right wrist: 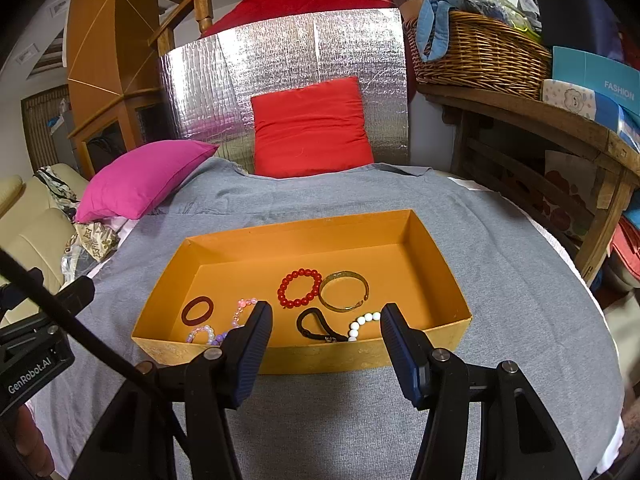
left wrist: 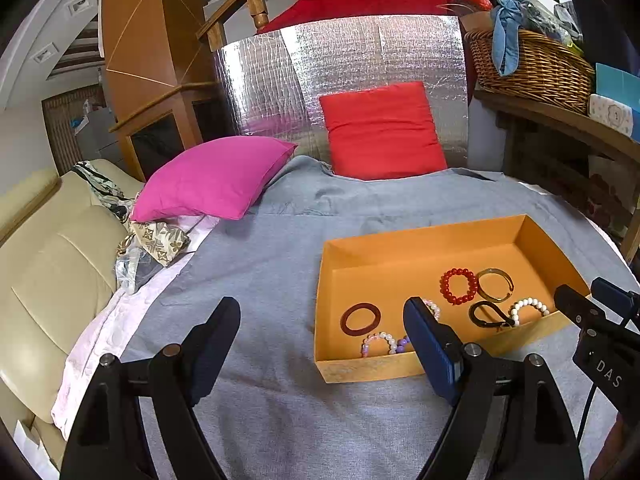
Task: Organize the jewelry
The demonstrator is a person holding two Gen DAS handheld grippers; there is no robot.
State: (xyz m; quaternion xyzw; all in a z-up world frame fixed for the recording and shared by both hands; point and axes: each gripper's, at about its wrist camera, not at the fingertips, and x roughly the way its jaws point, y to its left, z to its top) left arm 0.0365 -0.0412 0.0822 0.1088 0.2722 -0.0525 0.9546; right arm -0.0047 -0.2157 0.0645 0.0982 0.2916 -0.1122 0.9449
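Both claws released, nothing btwn pads: left claw [left wrist: 322, 334] wide over bare grey blanket [left wrist: 260, 280], right claw [right wrist: 326, 330] narrower, aimed at orange box's [right wrist: 320, 354] near wall, prob. lining up a pick. Bracelets lie loose inside, toward near side: red bead bracelet [right wrist: 300, 287] beside gold bangle [right wrist: 344, 291], mid-box.

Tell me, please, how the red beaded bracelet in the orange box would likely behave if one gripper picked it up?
The red beaded bracelet is a string of separate round beads, so it would probably sag and lose its ring shape when lifted. The glossy beads may slip between flat pads. It lies flat on the floor of the orange box, so it should not roll.
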